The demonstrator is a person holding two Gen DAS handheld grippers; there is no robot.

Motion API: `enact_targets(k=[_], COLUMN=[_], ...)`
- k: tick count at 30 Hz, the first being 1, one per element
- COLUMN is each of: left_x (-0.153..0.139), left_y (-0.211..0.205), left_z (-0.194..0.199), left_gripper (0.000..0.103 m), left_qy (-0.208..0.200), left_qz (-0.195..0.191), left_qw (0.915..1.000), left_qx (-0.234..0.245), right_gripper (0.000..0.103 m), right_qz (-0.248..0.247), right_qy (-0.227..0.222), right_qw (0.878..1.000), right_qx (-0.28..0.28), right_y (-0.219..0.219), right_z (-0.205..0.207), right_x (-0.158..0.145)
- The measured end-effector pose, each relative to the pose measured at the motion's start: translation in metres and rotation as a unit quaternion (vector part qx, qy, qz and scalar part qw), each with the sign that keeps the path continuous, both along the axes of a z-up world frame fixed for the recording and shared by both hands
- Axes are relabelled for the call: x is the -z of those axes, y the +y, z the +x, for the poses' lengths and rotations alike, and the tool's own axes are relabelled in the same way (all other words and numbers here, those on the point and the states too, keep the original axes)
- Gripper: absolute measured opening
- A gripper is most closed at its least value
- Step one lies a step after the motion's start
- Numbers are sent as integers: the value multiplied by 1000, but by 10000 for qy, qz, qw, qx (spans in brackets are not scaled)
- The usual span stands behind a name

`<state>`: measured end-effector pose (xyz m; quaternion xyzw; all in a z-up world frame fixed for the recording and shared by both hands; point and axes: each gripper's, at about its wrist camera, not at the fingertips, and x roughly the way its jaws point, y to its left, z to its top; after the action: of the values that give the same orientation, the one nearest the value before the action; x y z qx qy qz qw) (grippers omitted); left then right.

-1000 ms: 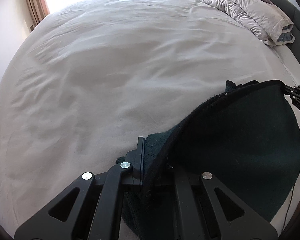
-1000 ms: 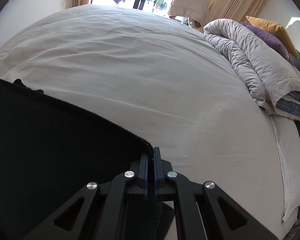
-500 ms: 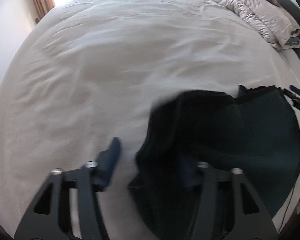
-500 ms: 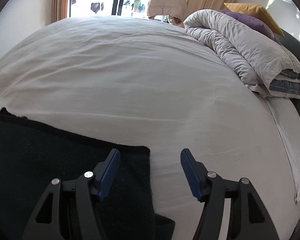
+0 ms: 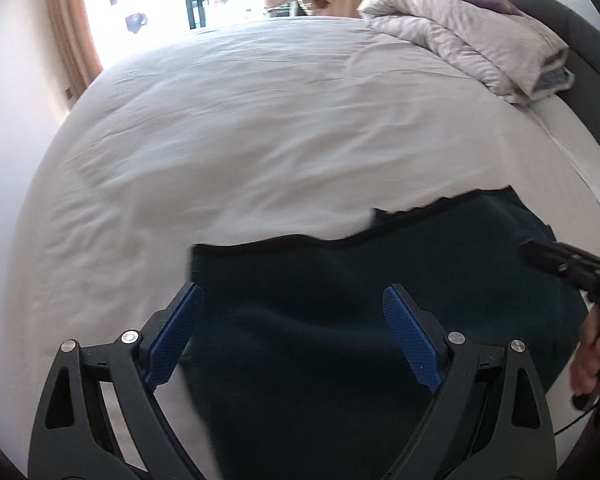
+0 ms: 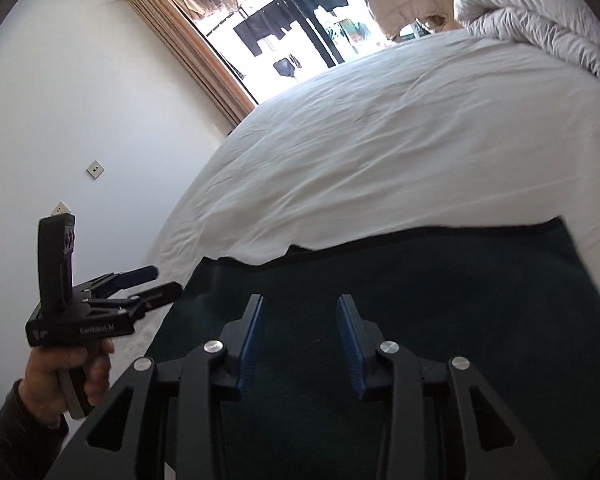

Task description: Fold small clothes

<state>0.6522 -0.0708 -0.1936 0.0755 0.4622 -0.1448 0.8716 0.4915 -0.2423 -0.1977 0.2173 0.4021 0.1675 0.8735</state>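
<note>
A dark green garment lies flat on the white bed sheet, its black-trimmed edge facing the window. My left gripper hovers above the garment's left part with its jaws opening wide and nothing between the blue pads. In the right wrist view the garment fills the lower half. My right gripper is above it with the jaws closing; the pads press on nothing. The left gripper also shows there, open, held by a hand off the garment's left edge.
A rolled grey duvet with purple and yellow pillows lies against the dark headboard at the back right. A bright window with tan curtains is beyond the bed. A white wall with sockets runs along the bed's left side.
Both grippers were shut on the garment's raised edge. They let go, opened and drew back and up; the garment dropped flat on the sheet. The right gripper rolled and narrowed again.
</note>
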Motion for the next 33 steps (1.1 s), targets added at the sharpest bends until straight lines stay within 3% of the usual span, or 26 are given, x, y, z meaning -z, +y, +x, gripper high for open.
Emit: enact_targets(k=[3,6,8,9,13,18,20,26,28,31,33], left_x=[33,67,72,72,69,68,67,68,69,70,71], left_y=[-26,4,24,26,22,32,34,44,47,49,51], left_z=[3,3,-7,-13,-30,-43,-47,-47,-50,-54,-57], left_gripper=[92,92,93,93,93,93,93,93,93,93,93], left_qy=[225,571,400,310,53,-49,-82,-175,-178,-208,-232], left_qz=[350,147,-179,-144,23,-198,-231,-423,-464,-430,-431], left_qw=[9991,9967,9973,9975,9978,9965,9962,9953,9952,9955,9956], left_qx=[-70,-557,-594,-612,-653,-814,-839,-853,-842,-815,-800], right_gripper=[39,39,30,27,0,0,7,19,21,21,6], right_qz=[206,134,212,259,180,53,-168,475,530,272,426], right_qy=[335,445,460,479,560,499,447,-243,-141,226,438], right_qw=[9992,9983,9964,9951,9900,9774,9747,9939,9966,9976,9944], right_qx=[87,347,686,826,1280,2052,2182,969,620,602,861], right_y=[12,-5,-29,-40,-82,-120,-113,-36,-12,-2,-17], right_z=[10,16,15,15,16,5,-2,-24,-20,-7,-3], right_x=[28,42,51,55,66,65,53,14,21,43,62])
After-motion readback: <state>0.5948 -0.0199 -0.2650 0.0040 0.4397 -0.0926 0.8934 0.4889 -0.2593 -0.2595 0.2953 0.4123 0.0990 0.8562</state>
